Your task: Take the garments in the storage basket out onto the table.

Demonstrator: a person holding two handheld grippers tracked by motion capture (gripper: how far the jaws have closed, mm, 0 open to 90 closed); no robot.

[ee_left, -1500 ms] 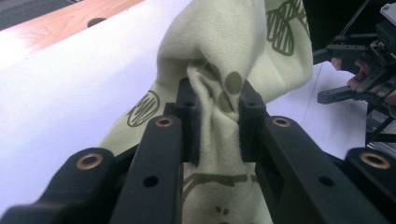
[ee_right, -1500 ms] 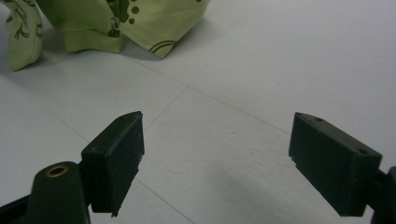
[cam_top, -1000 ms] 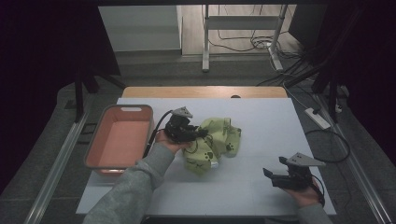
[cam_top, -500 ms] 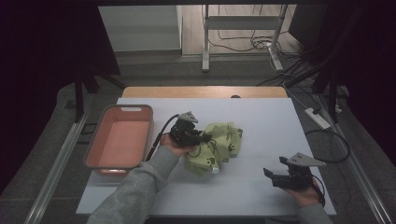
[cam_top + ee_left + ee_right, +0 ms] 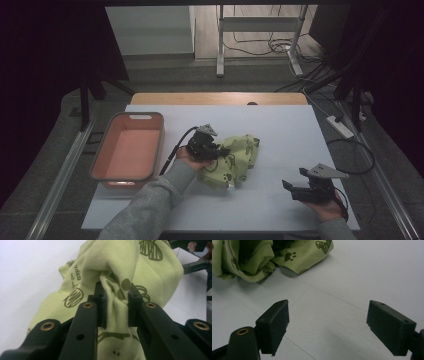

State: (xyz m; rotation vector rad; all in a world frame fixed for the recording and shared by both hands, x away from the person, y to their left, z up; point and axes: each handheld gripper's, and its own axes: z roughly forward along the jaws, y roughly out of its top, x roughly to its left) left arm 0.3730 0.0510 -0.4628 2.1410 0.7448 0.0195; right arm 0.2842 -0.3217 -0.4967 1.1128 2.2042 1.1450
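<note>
The left gripper (image 5: 212, 148) has slid right and down with the cloth (image 5: 235, 160) bunched toward the desk's (image 5: 280, 130) middle. At the left sits a pink tub (image 5: 129, 150). The left jaws pinch a fold of cloth. At the right, the right gripper (image 5: 295, 187) hovers, jaws wide apart.

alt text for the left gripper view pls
The left hand-held gripper pinches a bunched fold of a light green printed garment between its two black jaws, over a white table. Another gripper's black parts show at the upper right edge.
</note>
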